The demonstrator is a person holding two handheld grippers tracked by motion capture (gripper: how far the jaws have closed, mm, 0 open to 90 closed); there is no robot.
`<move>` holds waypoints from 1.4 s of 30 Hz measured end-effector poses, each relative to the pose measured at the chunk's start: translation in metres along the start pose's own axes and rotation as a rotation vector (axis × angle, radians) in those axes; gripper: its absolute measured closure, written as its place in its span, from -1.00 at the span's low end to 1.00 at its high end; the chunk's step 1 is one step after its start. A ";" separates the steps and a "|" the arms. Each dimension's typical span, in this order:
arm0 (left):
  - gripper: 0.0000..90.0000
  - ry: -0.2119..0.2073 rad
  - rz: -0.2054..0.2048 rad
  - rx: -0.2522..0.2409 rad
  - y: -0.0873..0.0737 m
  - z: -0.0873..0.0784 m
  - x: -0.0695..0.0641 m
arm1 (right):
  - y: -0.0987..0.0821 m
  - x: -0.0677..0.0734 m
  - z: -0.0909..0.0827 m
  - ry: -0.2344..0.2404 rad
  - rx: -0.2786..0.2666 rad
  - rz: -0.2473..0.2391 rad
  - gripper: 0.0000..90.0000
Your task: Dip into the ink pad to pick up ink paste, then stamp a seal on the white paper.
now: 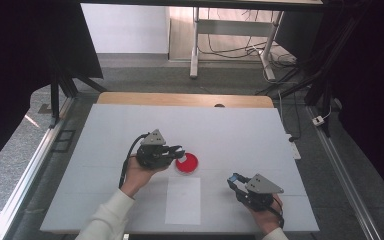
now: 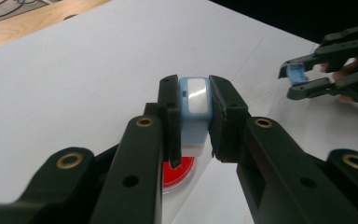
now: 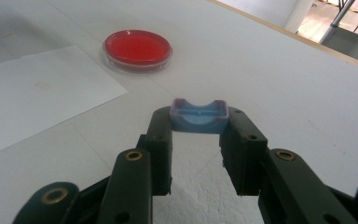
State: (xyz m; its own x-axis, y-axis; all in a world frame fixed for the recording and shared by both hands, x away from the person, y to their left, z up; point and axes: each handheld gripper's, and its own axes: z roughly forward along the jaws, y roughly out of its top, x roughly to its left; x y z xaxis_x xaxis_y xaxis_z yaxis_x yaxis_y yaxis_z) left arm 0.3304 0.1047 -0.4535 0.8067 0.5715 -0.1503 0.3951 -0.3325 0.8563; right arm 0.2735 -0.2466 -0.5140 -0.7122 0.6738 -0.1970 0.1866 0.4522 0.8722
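My left gripper [image 1: 179,150] [image 2: 194,95] is shut on a light blue block with a white glossy face [image 2: 195,105], held just above and left of a round red dish [image 1: 186,163] [image 2: 180,171]. My right gripper [image 1: 234,179] [image 3: 199,120] is shut on a small blue tray-like piece with a curved notch [image 3: 199,116], low over the table near its front right. In the left gripper view that right gripper [image 2: 302,78] and its blue piece [image 2: 297,72] show at the far right. The red dish [image 3: 137,48] lies beyond the right jaws to their left.
A white sheet of paper [image 1: 182,200] [image 3: 32,98] lies in front of the dish near the table's front edge. The white table top [image 1: 230,125] has a wooden strip [image 1: 180,99] along its far edge. Dark curtains and metal frames flank the table.
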 end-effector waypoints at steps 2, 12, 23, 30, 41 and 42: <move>0.68 -0.012 0.001 -0.002 0.001 -0.003 -0.002 | 0.000 0.000 0.000 0.001 0.000 0.000 0.43; 0.68 -0.049 0.013 -0.004 0.000 -0.013 -0.009 | -0.001 0.000 0.001 0.001 0.005 0.001 0.43; 0.68 -0.074 0.016 0.009 -0.011 -0.023 -0.020 | 0.000 -0.001 0.001 -0.001 0.002 0.004 0.43; 0.68 -0.084 0.034 0.014 -0.013 -0.022 -0.028 | 0.000 0.000 0.000 -0.003 0.003 0.000 0.43; 0.68 -0.087 0.057 0.024 -0.020 -0.017 -0.040 | 0.000 0.000 0.000 -0.011 0.006 0.000 0.43; 0.68 -0.086 0.059 0.024 -0.022 -0.016 -0.042 | 0.000 0.000 0.001 -0.007 0.004 0.001 0.43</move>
State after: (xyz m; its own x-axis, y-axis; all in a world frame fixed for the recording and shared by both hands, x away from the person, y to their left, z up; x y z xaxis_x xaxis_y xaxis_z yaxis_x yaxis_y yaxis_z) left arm 0.2803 0.1000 -0.4583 0.8633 0.4841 -0.1424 0.3549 -0.3820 0.8533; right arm 0.2742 -0.2466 -0.5142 -0.7075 0.6779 -0.1995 0.1897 0.4541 0.8705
